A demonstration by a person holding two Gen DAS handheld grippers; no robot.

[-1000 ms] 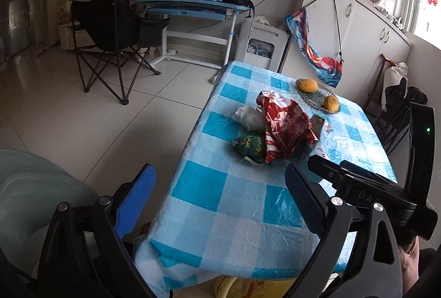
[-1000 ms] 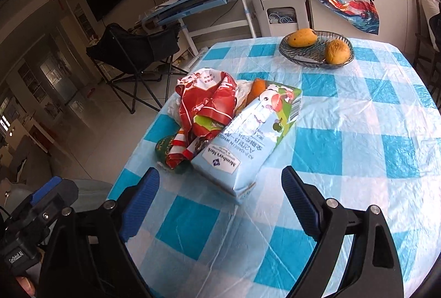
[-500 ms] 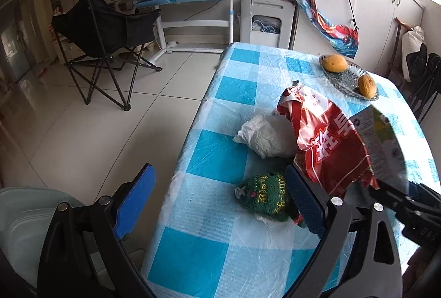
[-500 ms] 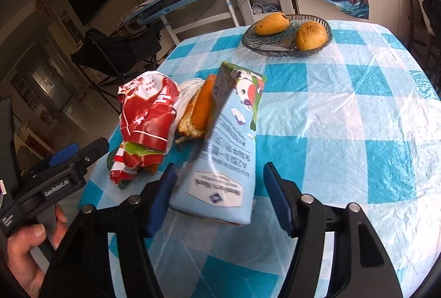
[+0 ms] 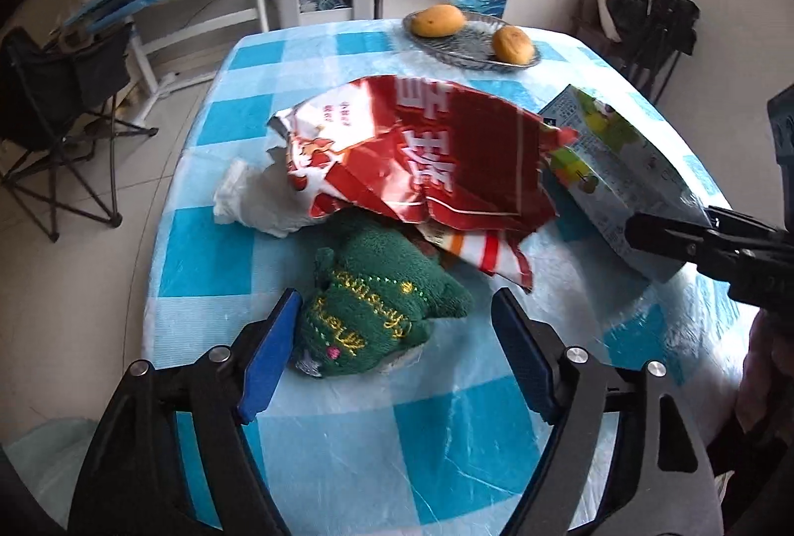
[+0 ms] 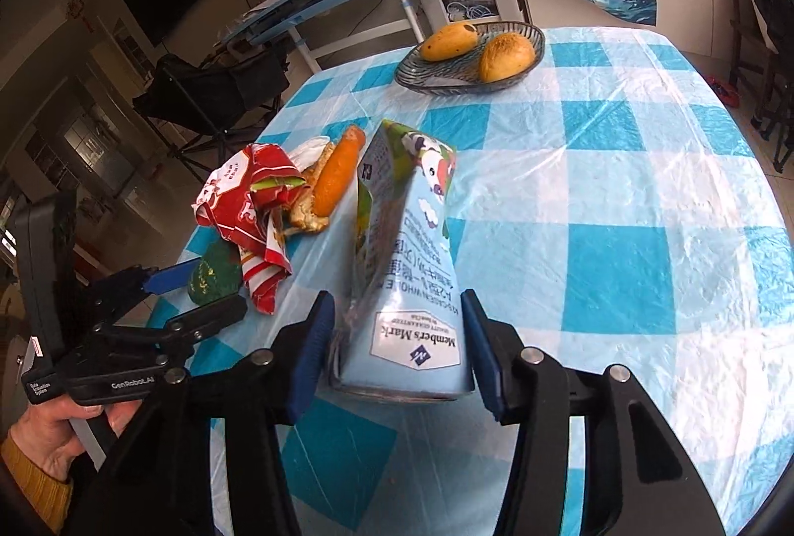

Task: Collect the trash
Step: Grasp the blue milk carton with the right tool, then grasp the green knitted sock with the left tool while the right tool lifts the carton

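Hovering low over the checked plastic tablecloth (image 5: 208,273), the left gripper (image 5: 394,350) stands open, its jaws having just been closing, with a green knitted pouch (image 5: 377,307) stitched in gold thread lying between the blue pads; its left side is just beside the left pad, contact unclear. Beyond it a crumpled red snack bag (image 5: 422,159) with white Chinese characters rests over a white tissue wad (image 5: 258,203).

In the right wrist view, the right gripper (image 6: 397,347) has just been closing on a pale blue milk carton (image 6: 404,268), which stands tilted between both pads, apparently clamped; its label reads "Member's Mark". The left gripper's body reads "GenRobot.AI". An orange peel (image 6: 337,178) lies left of the carton, and two mangoes (image 6: 506,57) sit in a ribbed glass dish (image 6: 422,82) farther back.
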